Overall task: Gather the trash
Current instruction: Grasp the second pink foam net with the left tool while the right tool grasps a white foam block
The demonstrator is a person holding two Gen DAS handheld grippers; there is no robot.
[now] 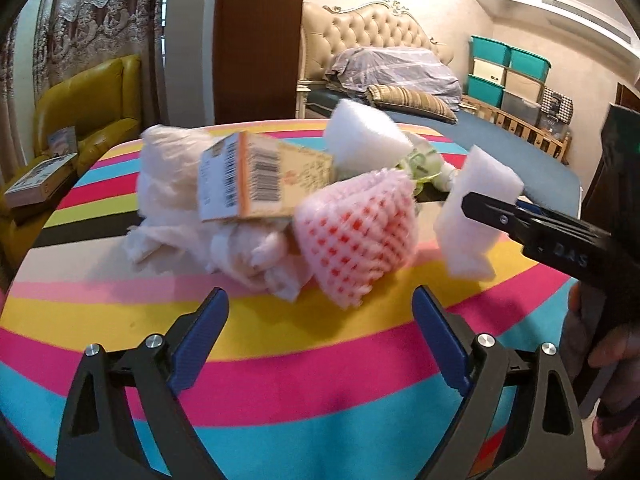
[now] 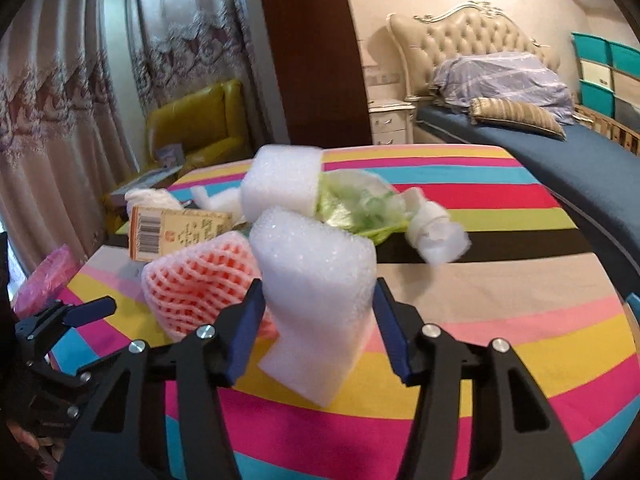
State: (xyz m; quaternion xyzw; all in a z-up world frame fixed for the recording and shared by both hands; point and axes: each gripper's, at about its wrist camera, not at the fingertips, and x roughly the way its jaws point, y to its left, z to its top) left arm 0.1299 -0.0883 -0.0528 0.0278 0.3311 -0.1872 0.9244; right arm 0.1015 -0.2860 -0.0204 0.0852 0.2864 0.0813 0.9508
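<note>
A trash pile lies on the striped tablecloth (image 1: 280, 380): a barcoded cardboard box (image 1: 256, 184), crumpled white paper (image 1: 172, 200), a pink foam fruit net (image 1: 356, 232), a green plastic wrapper (image 2: 352, 204) and a far white foam block (image 2: 280, 180). My right gripper (image 2: 318, 286) is shut on a nearer white foam block (image 2: 316, 280), with a pad pressing each side. In the left wrist view that foam block (image 1: 468, 216) stands right of the net, behind a black finger (image 1: 500, 216). My left gripper (image 1: 320, 296) is open just in front of the net, holding nothing.
A yellow armchair (image 1: 96, 96) with books (image 1: 36, 184) beside it stands beyond the table's left edge. A bed (image 2: 560, 152) and stacked storage bins (image 1: 508, 76) are behind on the right. Something pink and crinkled (image 2: 44, 276) sits at the table's left side.
</note>
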